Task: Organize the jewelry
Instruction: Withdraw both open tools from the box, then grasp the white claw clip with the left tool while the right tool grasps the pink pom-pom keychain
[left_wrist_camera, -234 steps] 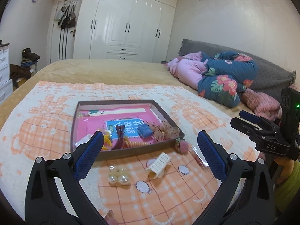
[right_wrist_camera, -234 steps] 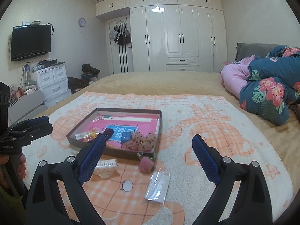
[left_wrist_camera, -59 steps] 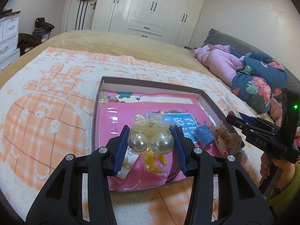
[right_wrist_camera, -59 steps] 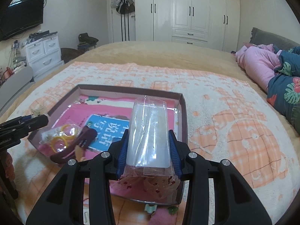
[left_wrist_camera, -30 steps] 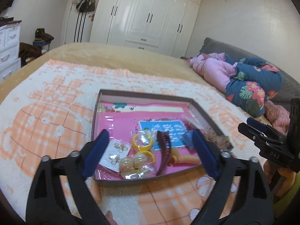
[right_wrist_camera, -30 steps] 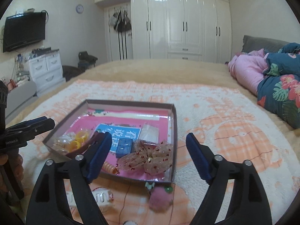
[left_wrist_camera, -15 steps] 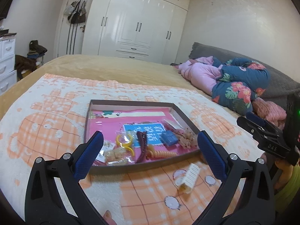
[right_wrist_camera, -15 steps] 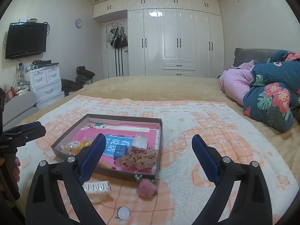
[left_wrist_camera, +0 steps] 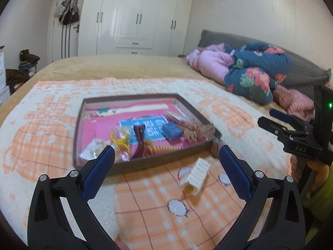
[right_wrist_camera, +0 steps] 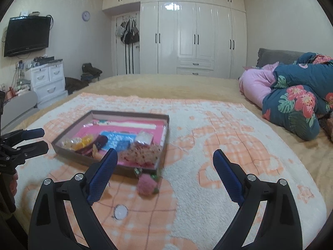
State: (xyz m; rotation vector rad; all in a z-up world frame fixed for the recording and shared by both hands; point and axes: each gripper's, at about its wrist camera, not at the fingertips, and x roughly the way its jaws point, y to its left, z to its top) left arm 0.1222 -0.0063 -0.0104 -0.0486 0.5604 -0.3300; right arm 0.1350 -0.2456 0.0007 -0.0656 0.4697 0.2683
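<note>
Both grippers, left (left_wrist_camera: 164, 168) and right (right_wrist_camera: 164, 173), spread empty above the blanket; the white clip (left_wrist_camera: 195, 177), outside the tray (left_wrist_camera: 145, 163), looks light, stiff, best pinched across its sides.

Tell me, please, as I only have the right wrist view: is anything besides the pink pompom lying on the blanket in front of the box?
Observer: Yes. A white claw clip lies on the blanket just outside the near wall of the box. The right gripper hides it from you.
Operator: Is the left gripper carrying anything?
Observer: No. The left gripper is open, with nothing between its fingers.
Operator: What sits in the box behind my finger?
Observer: An orange spiral hair tie lies along the near wall, beside a dark red clip.
</note>
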